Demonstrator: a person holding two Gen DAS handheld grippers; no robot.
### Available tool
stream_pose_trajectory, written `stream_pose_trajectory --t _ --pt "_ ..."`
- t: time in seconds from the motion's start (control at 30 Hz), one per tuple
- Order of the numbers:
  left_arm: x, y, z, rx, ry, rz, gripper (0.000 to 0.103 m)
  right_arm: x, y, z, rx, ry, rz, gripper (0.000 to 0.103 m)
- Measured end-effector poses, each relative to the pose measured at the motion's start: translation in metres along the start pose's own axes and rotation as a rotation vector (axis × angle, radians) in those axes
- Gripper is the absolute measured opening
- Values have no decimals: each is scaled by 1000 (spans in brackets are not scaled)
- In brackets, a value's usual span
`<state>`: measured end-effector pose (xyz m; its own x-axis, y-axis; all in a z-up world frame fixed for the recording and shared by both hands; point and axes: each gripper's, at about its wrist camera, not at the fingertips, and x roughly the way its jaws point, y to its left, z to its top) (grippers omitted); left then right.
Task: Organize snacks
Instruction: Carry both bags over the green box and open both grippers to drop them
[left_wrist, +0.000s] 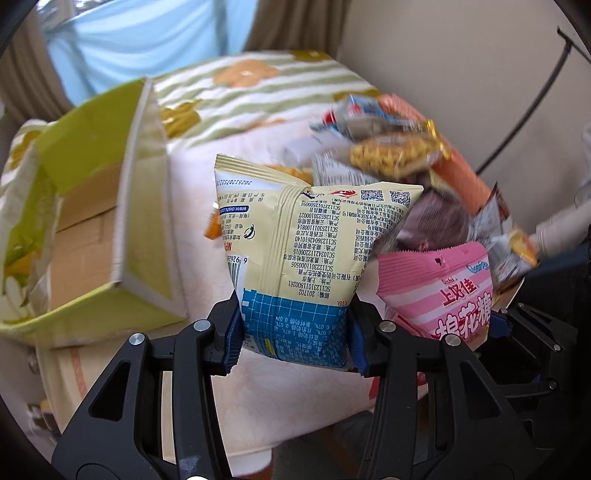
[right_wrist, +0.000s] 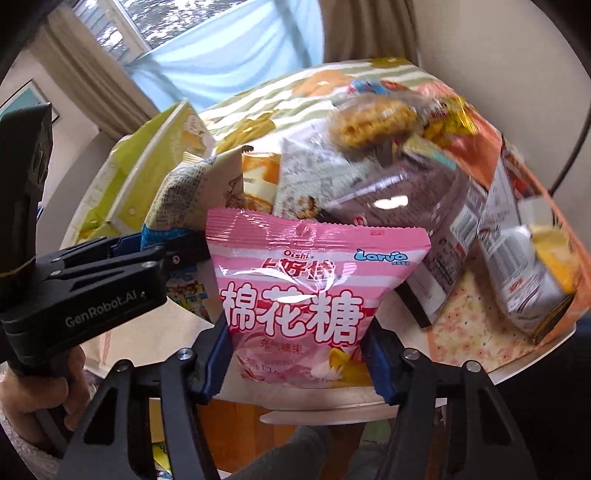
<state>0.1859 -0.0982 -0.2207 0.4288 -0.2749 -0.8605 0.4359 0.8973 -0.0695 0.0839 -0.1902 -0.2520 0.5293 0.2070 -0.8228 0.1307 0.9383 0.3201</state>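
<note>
My left gripper (left_wrist: 293, 332) is shut on a cream and blue snack bag (left_wrist: 295, 251), held upright above the table with its printed back facing the camera. My right gripper (right_wrist: 299, 358) is shut on a pink Oishi marshmallow bag (right_wrist: 299, 291), also held upright; that bag shows in the left wrist view (left_wrist: 443, 291) just right of the cream bag. The left gripper appears in the right wrist view (right_wrist: 110, 280) at the left, with the cream bag (right_wrist: 192, 192) in it. An open green cardboard box (left_wrist: 110, 206) lies to the left of the cream bag.
A pile of mixed snack packets (right_wrist: 424, 166) covers the right part of the round table, which has a striped flowered cloth (left_wrist: 258, 96). The green box also shows in the right wrist view (right_wrist: 147, 158). A curtain and window are behind. A wall stands at the right.
</note>
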Motion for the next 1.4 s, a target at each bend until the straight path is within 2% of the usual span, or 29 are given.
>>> stream_pose_trajectory --t 0.2,0.3,0.43,0.6,0.8,0.93,1.03,1.2,1.4 --pt "-52 1 8 -90 -117 42 42 -36 3 8 -95 -45 39 58" --pt "-81 10 15 -142 -186 81 42 -51 8 24 -145 -75 56 58" --pt "-114 32 24 -187 -255 136 42 -68 19 46 -205 -104 95 58" --pt "-134 83 38 -232 -275 184 42 -75 53 73 -280 -135 133 58" --pt "-132 171 50 -281 -247 223 42 -54 115 109 -344 -167 165 58" --pt "-116 230 54 -300 -187 235 42 -28 158 132 -352 -160 173 58" --pt "-98 261 56 -289 -126 241 42 -6 186 144 -350 -142 172 58" --pt "-61 285 59 -209 -26 205 42 25 222 154 -319 -111 145 58" --pt "-33 277 53 -132 42 175 43 49 232 155 -272 -67 95 58"
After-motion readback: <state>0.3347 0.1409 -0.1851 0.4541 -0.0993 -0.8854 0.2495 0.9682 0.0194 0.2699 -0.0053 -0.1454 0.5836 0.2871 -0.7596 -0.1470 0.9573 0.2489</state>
